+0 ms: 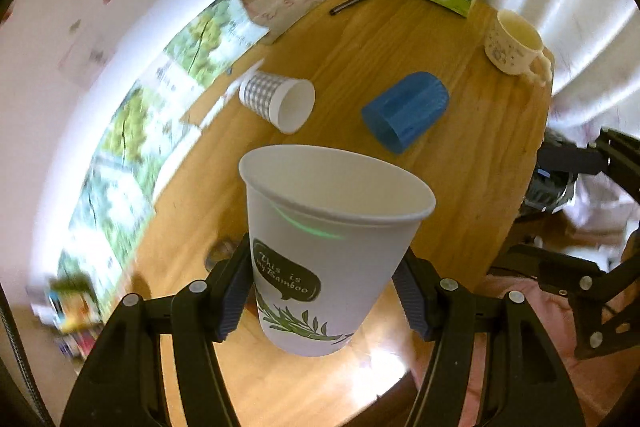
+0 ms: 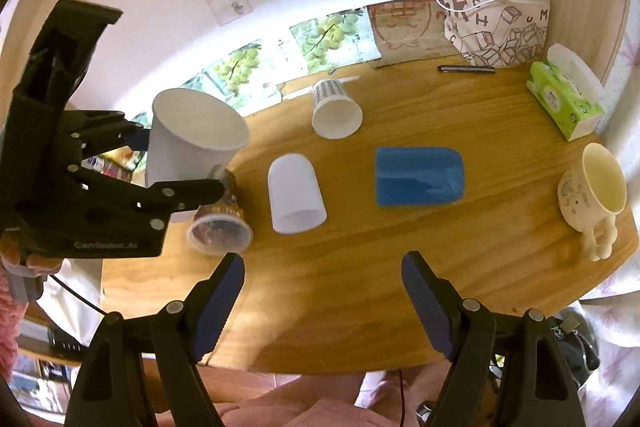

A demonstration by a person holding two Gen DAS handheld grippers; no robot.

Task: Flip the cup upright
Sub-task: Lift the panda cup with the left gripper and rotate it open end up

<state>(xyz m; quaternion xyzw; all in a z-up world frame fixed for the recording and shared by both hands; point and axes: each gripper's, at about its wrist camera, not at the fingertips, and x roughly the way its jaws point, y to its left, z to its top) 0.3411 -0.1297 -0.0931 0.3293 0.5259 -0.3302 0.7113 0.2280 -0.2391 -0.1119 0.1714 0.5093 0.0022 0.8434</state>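
Note:
My left gripper (image 1: 324, 291) is shut on a white paper cup with a bamboo print (image 1: 328, 247). It holds the cup mouth-up above the wooden table (image 1: 460, 155). In the right wrist view the same cup (image 2: 192, 143) and left gripper (image 2: 176, 167) sit at the left, over the table's left end. My right gripper (image 2: 322, 291) is open and empty above the table's near edge. Lying on their sides are a checked paper cup (image 2: 334, 107), a plain white cup (image 2: 294, 193), a blue ribbed cup (image 2: 418, 175) and a clear brown-labelled cup (image 2: 220, 223).
A cream mug (image 2: 592, 193) stands upright at the right end of the table (image 2: 400, 267). A green tissue box (image 2: 564, 99), a pen (image 2: 466, 68) and a printed fabric bag (image 2: 496, 23) are at the back right. Posters line the wall behind.

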